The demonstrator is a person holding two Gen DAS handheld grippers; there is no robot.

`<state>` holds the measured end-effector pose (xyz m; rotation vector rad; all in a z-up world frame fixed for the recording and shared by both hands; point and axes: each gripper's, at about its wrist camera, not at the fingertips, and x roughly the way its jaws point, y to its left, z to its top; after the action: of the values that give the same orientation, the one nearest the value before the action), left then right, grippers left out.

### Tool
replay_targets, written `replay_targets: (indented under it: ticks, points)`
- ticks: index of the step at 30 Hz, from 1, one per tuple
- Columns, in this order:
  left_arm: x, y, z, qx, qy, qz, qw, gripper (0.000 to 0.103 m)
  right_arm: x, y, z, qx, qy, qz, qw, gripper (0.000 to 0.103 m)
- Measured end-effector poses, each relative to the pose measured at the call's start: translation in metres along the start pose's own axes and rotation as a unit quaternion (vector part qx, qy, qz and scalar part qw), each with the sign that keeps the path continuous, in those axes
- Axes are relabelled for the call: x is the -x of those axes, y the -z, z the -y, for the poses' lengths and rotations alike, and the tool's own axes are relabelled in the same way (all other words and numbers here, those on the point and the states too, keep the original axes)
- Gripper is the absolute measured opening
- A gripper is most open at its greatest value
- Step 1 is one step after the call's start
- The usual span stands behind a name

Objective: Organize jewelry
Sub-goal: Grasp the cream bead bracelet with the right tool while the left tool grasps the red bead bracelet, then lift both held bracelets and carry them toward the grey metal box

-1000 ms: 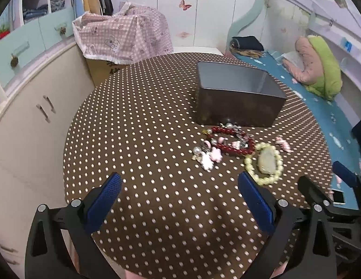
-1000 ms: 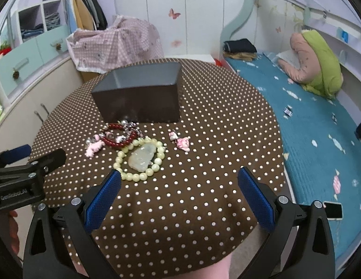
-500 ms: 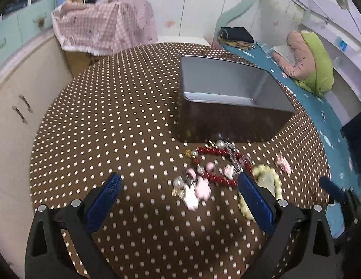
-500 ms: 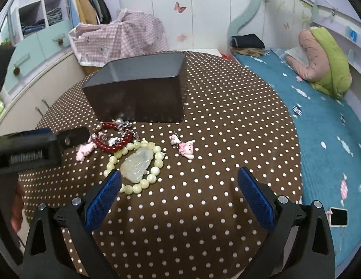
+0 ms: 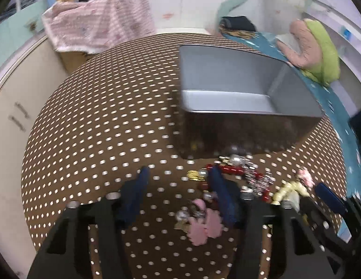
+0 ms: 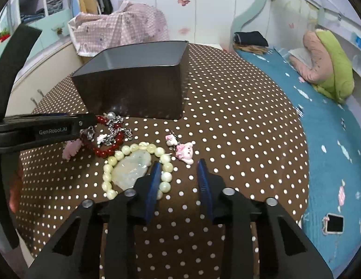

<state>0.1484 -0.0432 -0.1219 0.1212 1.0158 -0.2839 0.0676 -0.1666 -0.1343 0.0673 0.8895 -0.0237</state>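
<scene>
Dotted tablecloth (image 6: 227,116), pale bead bracelet (image 6: 115,160) beside right tool (image 6: 178,166)

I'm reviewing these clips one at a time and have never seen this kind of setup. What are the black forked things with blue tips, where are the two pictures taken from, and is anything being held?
There is no robot here. A person holds a hand tool in each hand, each with two blue-padded jaws and a camera looking out along them. One picture comes from the left gripper, the other from the right gripper; the left tool also shows from the side at the left edge of the right view.

On the dotted table stands an open dark box. In front of it lies jewelry: a red bracelet, a pale bead bracelet around a pale pendant, and pink charms.

Both pairs of jaws are closing, but nothing is gripped yet. The right gripper's left pad overlaps the pale beads; the left gripper is at the red pile.
</scene>
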Motion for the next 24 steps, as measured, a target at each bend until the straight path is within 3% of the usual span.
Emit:
replay_targets:
  ticks: [1,2,4,5,11,19,24]
  points:
    - [0.001,0.0,0.002,-0.007,0.008,-0.001,0.9999,0.027,-0.001,0.0,0.001,0.002,-0.003,0.003,1.0,0.025]
    - [0.0,0.0,0.005,-0.015,0.016,-0.002,0.9998,0.013,-0.001,0.0,0.001,0.003,-0.006,0.005,1.0,0.024]
    - [0.001,0.001,0.005,-0.022,0.012,-0.005,0.9997,0.009,-0.002,-0.002,0.001,0.0,-0.019,0.002,1.0,0.01]
    - [0.001,0.001,0.003,-0.015,0.027,-0.008,0.9995,0.007,-0.002,-0.002,0.001,-0.005,-0.022,0.001,1.0,0.01]
    - [0.022,-0.003,-0.008,0.004,0.065,0.012,0.9978,0.007,0.003,-0.001,0.006,-0.023,-0.033,0.0,0.999,0.01]
    - [0.066,-0.005,-0.008,0.005,0.112,0.055,0.9921,0.007,0.033,-0.007,0.005,-0.02,-0.031,0.034,0.999,0.01]
    - [0.092,-0.009,-0.004,0.0,0.116,0.084,0.9897,0.007,0.055,-0.014,0.002,-0.011,-0.023,0.063,0.998,0.01]
